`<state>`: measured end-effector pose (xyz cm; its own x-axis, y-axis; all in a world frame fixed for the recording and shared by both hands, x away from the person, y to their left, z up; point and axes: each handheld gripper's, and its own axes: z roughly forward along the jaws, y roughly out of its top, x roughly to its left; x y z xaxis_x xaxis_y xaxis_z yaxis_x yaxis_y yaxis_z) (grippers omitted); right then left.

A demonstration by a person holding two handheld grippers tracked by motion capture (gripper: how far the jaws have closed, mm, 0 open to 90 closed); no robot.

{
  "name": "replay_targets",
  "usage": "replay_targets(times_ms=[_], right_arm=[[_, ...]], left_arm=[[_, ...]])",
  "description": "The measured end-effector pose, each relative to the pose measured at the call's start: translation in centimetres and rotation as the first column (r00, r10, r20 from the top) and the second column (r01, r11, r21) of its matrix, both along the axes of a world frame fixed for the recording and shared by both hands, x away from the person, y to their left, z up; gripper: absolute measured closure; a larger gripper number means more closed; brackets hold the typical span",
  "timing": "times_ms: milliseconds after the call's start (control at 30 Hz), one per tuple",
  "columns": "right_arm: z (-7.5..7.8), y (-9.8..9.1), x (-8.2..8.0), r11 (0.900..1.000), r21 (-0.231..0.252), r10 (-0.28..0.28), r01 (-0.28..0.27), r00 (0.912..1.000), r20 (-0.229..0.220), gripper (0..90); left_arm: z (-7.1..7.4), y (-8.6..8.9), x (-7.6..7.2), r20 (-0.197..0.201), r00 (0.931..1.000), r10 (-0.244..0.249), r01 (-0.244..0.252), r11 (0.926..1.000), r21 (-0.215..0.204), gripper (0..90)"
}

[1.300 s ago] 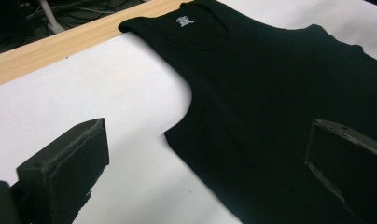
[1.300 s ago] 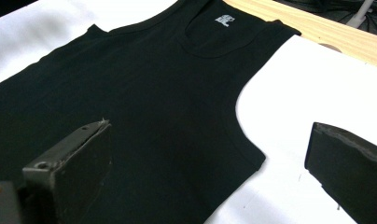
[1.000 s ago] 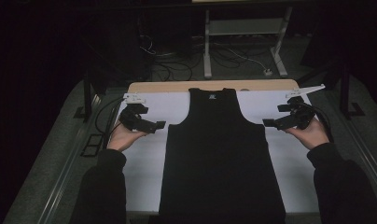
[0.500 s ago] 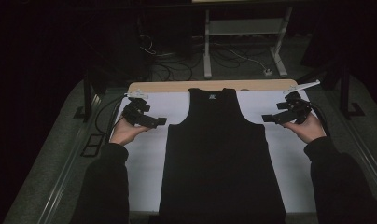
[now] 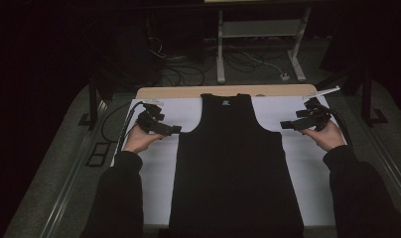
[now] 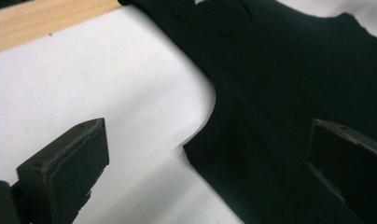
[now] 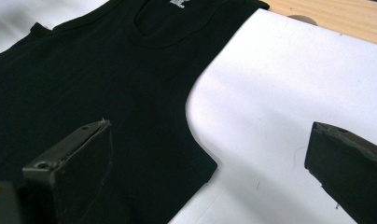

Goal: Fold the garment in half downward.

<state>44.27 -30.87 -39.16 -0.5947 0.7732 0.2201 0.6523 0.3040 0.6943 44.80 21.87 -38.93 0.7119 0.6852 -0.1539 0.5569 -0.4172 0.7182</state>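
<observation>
Nearest to us in the high view, our two dark sleeves come up from the bottom edge, and between them lies the hem end of the black tank top (image 5: 236, 168), spread flat on the white sheet (image 5: 156, 173) that covers the desk (image 5: 188, 92).

Our left gripper (image 5: 174, 130) sits just beside the garment's left armhole, its jaws released and wide apart, holding nothing. In the left gripper view the tank top (image 6: 289, 107) fills the space ahead and to the right of the jaws: the corner under the armhole lies between them, one jaw stands over bare white sheet (image 6: 98, 79) and the other over black cloth. We cannot tell whether either jaw touches the fabric.

Our right gripper (image 5: 287, 124) mirrors it at the other armhole, jaws likewise released and empty. In the right gripper view the tank top (image 7: 93, 79) runs ahead and to the left of the jaws, its under-arm corner between them, one jaw over cloth, the other over white sheet (image 7: 280, 93).

Farther on from both sets of jaws, the shoulder straps and neckline with a small pale label reach the sheet's far edge, where a strip of the bare wooden desk (image 7: 336, 16) shows. Beyond the desk, cables trail on a dark floor around a pale metal stand (image 5: 260, 34).
</observation>
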Motion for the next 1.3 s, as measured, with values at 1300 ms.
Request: replay_targets(times_ms=[1300], right_arm=[[-4.8, 1.2, 0.4, 0.9976, -0.015, 0.066, -0.068, 0.9925, -0.103, 29.0]], left_arm=[[-5.2, -1.2, 1.0, -0.135, 0.9908, -0.011, 0.013, 0.9998, 0.014, 19.5]])
